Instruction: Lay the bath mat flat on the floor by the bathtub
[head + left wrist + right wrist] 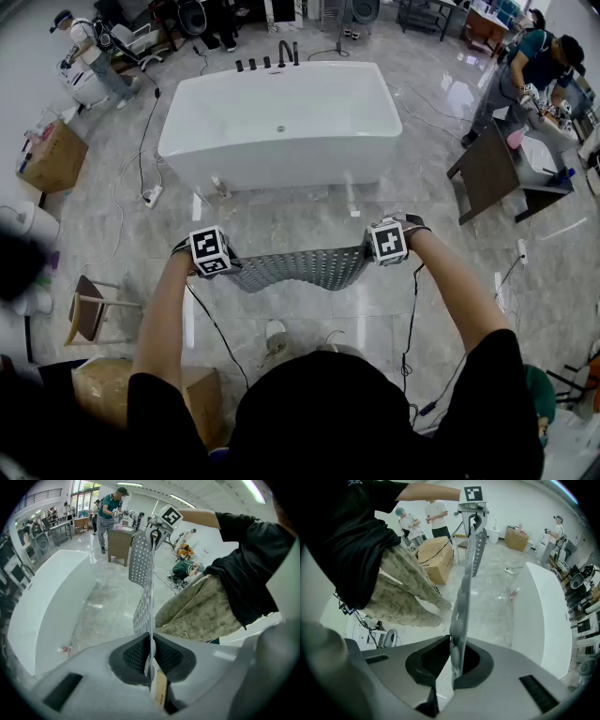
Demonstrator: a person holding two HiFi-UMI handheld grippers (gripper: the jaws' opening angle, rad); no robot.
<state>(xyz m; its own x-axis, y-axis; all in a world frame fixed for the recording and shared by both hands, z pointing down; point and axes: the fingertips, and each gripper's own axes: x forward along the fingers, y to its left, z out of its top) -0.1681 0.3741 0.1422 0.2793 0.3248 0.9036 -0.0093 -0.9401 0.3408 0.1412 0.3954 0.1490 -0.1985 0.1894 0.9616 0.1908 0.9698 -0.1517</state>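
A grey perforated bath mat (pixel 298 268) hangs stretched between my two grippers, above the floor in front of the white bathtub (pixel 281 122). My left gripper (pixel 214 255) is shut on the mat's left end, my right gripper (pixel 382 244) on its right end. In the left gripper view the mat (pixel 143 564) runs edge-on from the jaws (pixel 150 654) up to the other gripper. The right gripper view shows the mat (pixel 468 573) pinched between the pads (pixel 453 657), with the tub (pixel 546 611) to the right.
A cardboard box (pixel 103 389) and a small stool (pixel 89 309) stand at my left. A dark cabinet (pixel 492 173) is right of the tub. Cables (pixel 141 150) and a power strip (pixel 152 196) lie on the tiles left of the tub. People work at the room's far corners.
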